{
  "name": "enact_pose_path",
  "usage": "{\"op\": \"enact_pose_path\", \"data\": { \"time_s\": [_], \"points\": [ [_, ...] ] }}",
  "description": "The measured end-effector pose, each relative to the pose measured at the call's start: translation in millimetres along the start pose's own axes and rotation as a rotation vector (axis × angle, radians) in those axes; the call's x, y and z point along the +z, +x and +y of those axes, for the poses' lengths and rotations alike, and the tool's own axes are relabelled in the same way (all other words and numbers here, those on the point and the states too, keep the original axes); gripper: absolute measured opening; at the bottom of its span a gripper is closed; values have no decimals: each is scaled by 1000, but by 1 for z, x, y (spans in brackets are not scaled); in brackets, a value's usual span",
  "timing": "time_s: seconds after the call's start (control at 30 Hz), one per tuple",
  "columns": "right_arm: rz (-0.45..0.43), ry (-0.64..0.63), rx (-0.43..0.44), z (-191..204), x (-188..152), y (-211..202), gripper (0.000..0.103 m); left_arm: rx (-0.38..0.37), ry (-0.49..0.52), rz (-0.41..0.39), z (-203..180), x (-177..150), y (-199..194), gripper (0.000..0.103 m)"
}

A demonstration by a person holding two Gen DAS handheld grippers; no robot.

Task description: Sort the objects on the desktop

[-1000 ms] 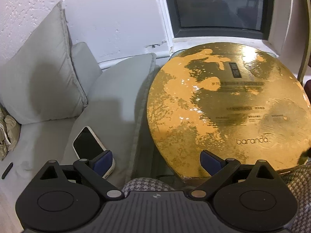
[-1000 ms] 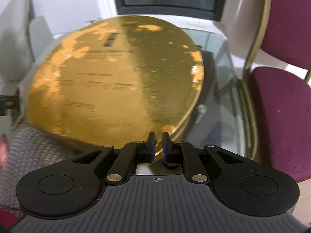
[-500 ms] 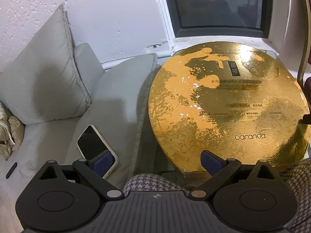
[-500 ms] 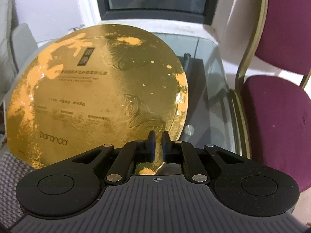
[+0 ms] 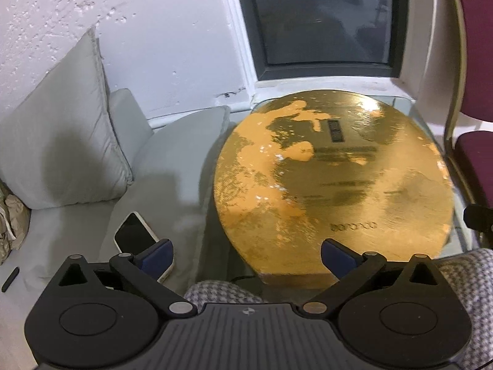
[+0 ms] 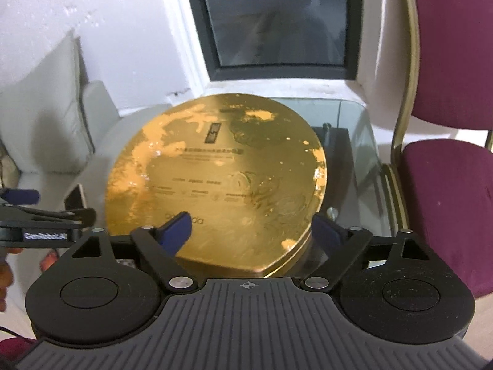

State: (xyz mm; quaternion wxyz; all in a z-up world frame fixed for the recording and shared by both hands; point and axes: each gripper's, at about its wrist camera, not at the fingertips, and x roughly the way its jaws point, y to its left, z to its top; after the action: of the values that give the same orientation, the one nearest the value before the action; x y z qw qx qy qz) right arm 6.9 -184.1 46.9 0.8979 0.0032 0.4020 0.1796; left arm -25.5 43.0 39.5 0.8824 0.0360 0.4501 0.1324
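My left gripper (image 5: 245, 254) has its jaws wide open w/ nothing in them, and my right gripper (image 6: 251, 229) has its jaws wide open too, holding nothing. The big gold box (image 6: 215, 182) lies flat on the glass desk (image 6: 360, 141), w/ its lid facing up. It is round at the back & comes to a soft point at the near end. The gold skin is worn off in spots, so orange patches show. There is small print on the lid, too blurry to read. In the right view the near point of the box sits between my two blue pads (image 6: 177, 228), but they are apart from it, not touching. In the left view the box (image 5: 336, 185) is ahead & a bit to the right of my jaws. Left of the desk is a gray couch (image 5: 172, 166) w/ a gray pillow (image 5: 61, 141) leaning on the white wall. A phone (image 5: 135, 237) w/ a dark screen lies on the couch seat, partly behind my left blue pad. A small black thing (image 5: 10, 279) lies at the far left; can't tell what it is. A dark red chair (image 6: 446, 185) stands right beside the desk. Behind the desk is a dark window (image 6: 271, 18). Checked cloth (image 5: 465, 277) shows low down near my left gripper.
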Motion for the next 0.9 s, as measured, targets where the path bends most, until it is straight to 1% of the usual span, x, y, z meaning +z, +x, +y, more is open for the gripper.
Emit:
{"op": "enact_pose_path", "data": {
  "time_s": [0.1,0.27,0.53,0.6,0.73,0.9],
  "points": [
    [-21,18,-3,1,-6,-14,93,-33,4,-8,-3,-3,-11,102],
    [-52,47,-4,2,-17,-32,94,-69,47,-37,-9,-10,-29,102],
    [-83,81,-15,1,-31,-50,95,-100,92,-66,-14,-21,-49,102],
    [-91,98,-16,0,-34,-52,95,-98,106,-69,-15,-21,-52,102],
    [-122,143,-9,-4,-44,-57,95,-67,150,-77,-16,-21,-60,102],
    [-126,191,-14,-16,-54,-59,95,-55,199,-99,-24,-22,-68,102]
  ]
}}
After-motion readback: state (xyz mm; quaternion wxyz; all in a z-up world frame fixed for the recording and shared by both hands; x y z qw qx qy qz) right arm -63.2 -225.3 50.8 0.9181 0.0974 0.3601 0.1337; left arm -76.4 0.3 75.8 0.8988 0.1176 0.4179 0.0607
